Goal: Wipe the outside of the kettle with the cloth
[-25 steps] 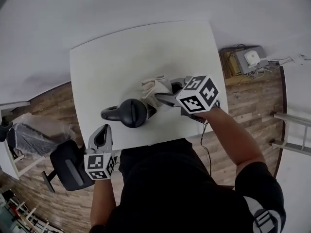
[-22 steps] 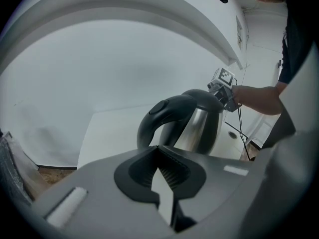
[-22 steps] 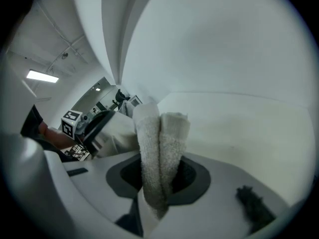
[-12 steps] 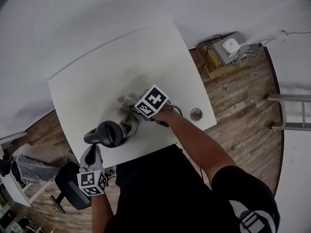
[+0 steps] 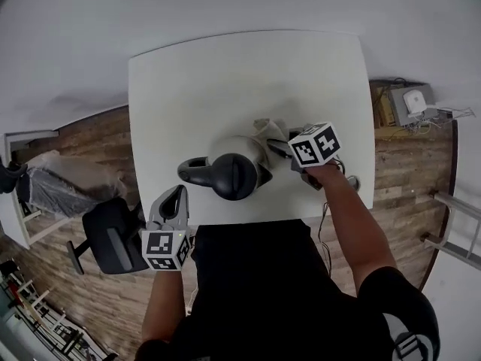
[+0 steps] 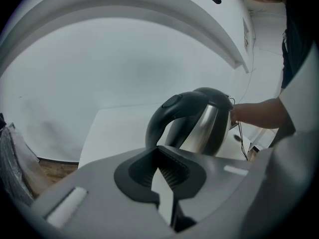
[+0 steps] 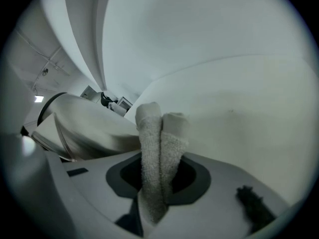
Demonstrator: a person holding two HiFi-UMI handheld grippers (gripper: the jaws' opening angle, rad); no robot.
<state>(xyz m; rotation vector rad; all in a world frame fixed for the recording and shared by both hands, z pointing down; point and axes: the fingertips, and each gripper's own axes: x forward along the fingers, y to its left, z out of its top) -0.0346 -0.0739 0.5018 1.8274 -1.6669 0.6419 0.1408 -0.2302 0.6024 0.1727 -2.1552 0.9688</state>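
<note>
While the person's dark-clothed torso fills the near part of the head view, the left gripper (image 5: 175,198) hangs off the near edge of the white table (image 5: 225,74). Its jaws are drawn almost together, with nothing between them and only a thin sliver of table showing through (image 6: 166,185). Just beyond its tips stands the kettle (image 5: 233,175), steel-bodied with a black lid, its black handle (image 6: 167,111) turned toward this gripper.

On the kettle's far-right side the right gripper (image 5: 279,147) is clenched on the cloth (image 5: 267,130). Two pale folds of it (image 7: 150,148) stand up between the jaws (image 7: 160,183), and the cloth lies against the kettle wall. Beyond that gripper the tabletop (image 7: 239,93) runs bare to a plain white wall.

Wood flooring (image 5: 98,141) lies to either side of the table. A black office chair (image 5: 113,247) stands beside the left gripper, and a box of equipment (image 5: 406,100) sits on the floor well out from the right one.

Against the picture half a second earlier, the cloth sits further round the kettle's far side. The left gripper has stayed off the handle, and the kettle keeps its heading.

The right hand covers part of a small round fitting (image 5: 352,180). In the right gripper view a large pale curved surface left of the jaws cannot be identified.
</note>
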